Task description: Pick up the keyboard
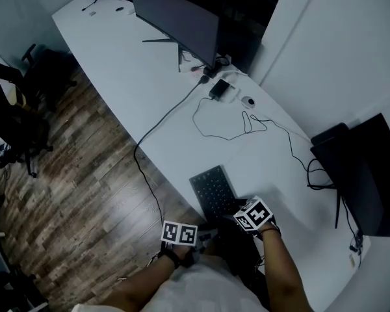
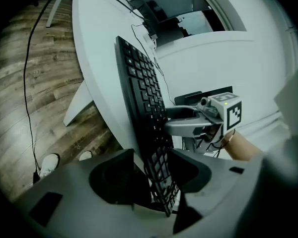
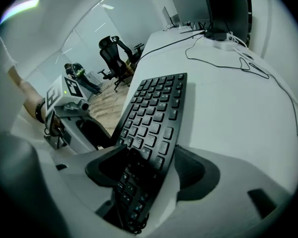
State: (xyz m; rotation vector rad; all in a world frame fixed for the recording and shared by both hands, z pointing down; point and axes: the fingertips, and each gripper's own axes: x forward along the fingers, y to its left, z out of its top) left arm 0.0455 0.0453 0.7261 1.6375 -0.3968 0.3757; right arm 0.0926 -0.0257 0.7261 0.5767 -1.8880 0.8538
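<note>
**While the right gripper [image 3: 149,165] clamps the keyboard [image 3: 156,110], the left gripper [image 2: 153,165] is slack**

Keyboard sits at the near edge of the white table [image 1: 149,90], with its long axis running away from the person and its far end resting on the tabletop. Near end pokes past the edge — both grippers meet it there, side by side.

Right: near end is wedged slantwise between the jaws, one pad on the key face and the other against the right-hand edge. Reads as a grip.

Left: jaws are spread wide with the keyboard edge-on between them. Key side is close to one pad, and there's a dark gap on the back side — no squeeze.

Black cable [image 1: 172,112] trails across the table beyond the keyboard toward a monitor [image 1: 175,18]. Wood floor [image 1: 84,174] is to the left.
</note>
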